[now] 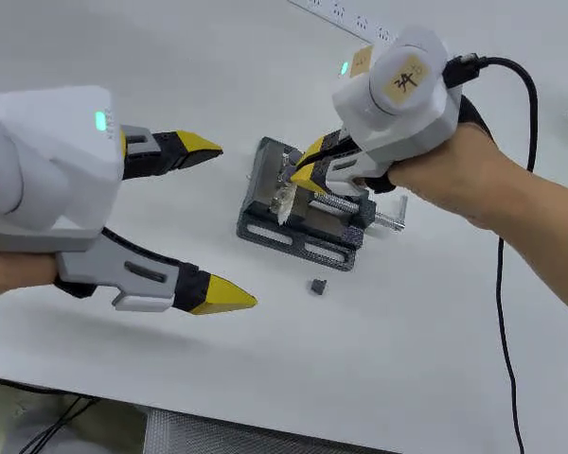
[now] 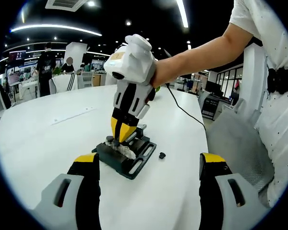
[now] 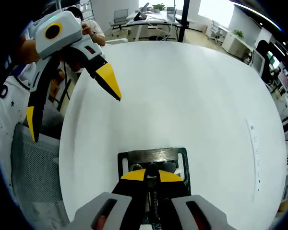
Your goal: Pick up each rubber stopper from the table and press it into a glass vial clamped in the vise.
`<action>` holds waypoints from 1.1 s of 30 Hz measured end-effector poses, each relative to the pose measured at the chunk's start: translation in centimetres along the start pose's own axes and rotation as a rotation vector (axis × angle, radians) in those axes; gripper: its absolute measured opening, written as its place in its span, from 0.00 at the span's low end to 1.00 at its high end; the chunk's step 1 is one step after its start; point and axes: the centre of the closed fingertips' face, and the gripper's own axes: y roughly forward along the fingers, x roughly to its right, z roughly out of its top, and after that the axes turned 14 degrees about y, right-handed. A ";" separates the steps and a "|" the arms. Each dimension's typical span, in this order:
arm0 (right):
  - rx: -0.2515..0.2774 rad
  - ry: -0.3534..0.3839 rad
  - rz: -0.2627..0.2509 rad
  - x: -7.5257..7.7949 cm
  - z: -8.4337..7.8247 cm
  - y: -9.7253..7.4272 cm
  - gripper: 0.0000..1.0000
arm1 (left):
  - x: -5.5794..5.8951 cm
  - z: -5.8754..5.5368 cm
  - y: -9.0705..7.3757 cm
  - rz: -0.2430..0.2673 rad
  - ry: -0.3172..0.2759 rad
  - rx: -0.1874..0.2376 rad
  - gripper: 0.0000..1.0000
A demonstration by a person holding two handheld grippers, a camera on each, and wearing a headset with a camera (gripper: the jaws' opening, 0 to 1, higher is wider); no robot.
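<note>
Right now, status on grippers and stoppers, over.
Left hand-held gripper open, hovering beside vise. Right hand-held gripper shut, tips at vise top. One rubber stopper loose on table. Nothing blocking.

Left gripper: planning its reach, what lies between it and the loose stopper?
Bare table, in the head view: nothing between the loose stopper and the lower jaw of the left gripper.

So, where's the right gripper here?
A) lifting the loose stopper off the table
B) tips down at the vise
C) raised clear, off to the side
B: the right gripper has its tips down on top of the vise, while the loose stopper lies on the table nearby.
</note>
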 end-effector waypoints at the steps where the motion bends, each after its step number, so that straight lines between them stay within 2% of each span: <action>1: 0.011 0.012 0.003 -0.1 0.0 -0.2 0.05 | 0.0 0.0 0.0 -0.001 0.001 -0.001 0.84; 5: 0.043 0.036 0.008 -0.5 0.1 -0.9 0.06 | 0.2 -0.1 0.0 -0.011 0.006 -0.011 0.84; 17: 0.142 0.095 0.007 -1.1 0.2 -2.9 0.20 | 0.5 0.3 0.0 -0.033 0.034 -0.031 0.82; 33: 0.245 0.150 0.033 -2.4 -2.0 -5.2 0.41 | 0.9 0.4 -0.1 -0.049 0.069 -0.070 0.81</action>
